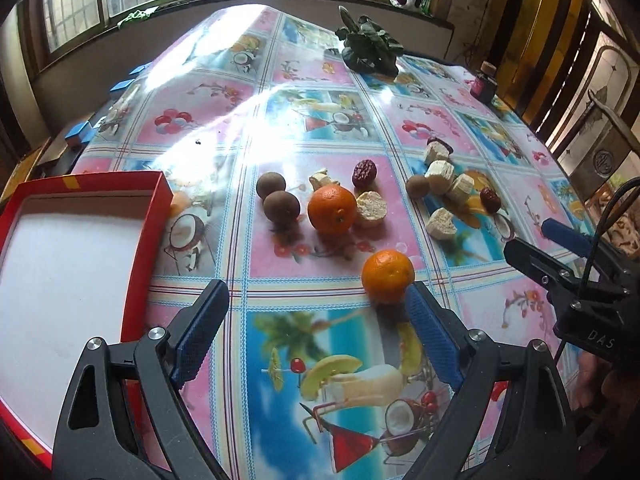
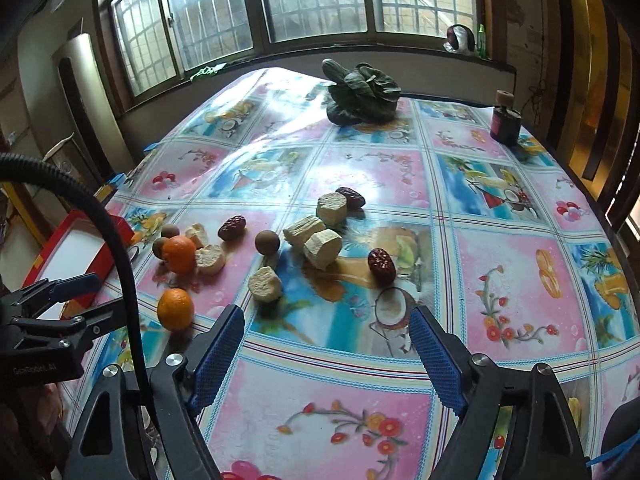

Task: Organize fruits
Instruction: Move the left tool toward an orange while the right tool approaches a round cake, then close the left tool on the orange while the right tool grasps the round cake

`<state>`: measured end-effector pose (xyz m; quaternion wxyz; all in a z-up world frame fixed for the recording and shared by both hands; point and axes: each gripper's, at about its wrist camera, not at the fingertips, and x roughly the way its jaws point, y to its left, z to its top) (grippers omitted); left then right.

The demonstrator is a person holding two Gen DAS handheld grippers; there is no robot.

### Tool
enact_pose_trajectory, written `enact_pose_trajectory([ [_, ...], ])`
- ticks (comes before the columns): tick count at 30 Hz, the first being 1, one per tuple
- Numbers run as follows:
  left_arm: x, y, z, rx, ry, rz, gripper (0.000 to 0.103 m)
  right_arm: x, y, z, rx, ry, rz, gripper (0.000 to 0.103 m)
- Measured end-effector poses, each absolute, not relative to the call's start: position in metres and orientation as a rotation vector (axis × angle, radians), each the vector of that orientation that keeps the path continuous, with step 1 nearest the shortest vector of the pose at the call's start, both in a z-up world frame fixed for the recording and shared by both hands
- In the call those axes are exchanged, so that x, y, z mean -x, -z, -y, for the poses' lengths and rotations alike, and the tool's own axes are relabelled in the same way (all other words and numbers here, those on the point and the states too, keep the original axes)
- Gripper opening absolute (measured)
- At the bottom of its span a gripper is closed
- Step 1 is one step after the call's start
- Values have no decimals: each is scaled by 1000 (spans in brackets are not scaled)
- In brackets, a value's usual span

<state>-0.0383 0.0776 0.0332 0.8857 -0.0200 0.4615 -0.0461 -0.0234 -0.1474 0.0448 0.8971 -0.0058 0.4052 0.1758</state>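
Observation:
Two oranges lie on the patterned tablecloth: a near one (image 1: 387, 277) (image 2: 175, 309) and a far one (image 1: 332, 209) (image 2: 179, 253). Brown round fruits (image 1: 281, 207), red dates (image 1: 364, 173) (image 2: 381, 265) and pale cut chunks (image 1: 440, 176) (image 2: 322, 247) lie scattered around them. My left gripper (image 1: 316, 304) is open and empty, with its right finger just beside the near orange. My right gripper (image 2: 326, 332) is open and empty, short of the chunks and a date. An empty red box with a white floor (image 1: 60, 248) (image 2: 76, 248) sits at the left.
A dark leafy vegetable (image 1: 370, 46) (image 2: 362, 94) and a small dark jar (image 1: 485, 84) (image 2: 505, 122) stand at the table's far end. A chair (image 1: 600, 140) stands at the right edge. Windows run along the back wall.

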Motion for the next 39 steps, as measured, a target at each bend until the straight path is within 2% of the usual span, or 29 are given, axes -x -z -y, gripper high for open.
enact_pose_trajectory([
  [10, 39, -33, -62, 3, 73, -907, 90, 26, -51, 145, 23, -368, -838, 84],
  [33, 25, -18, -46, -4, 97, -932, 89, 19, -44, 153, 8, -368, -855, 84],
  [35, 25, -18, -44, -15, 102, -930, 87, 18, -43, 151, 11, -375, -860, 84],
  [39, 23, -13, -40, -25, 122, -949, 62, 18, -42, 148, 14, -389, -854, 83],
])
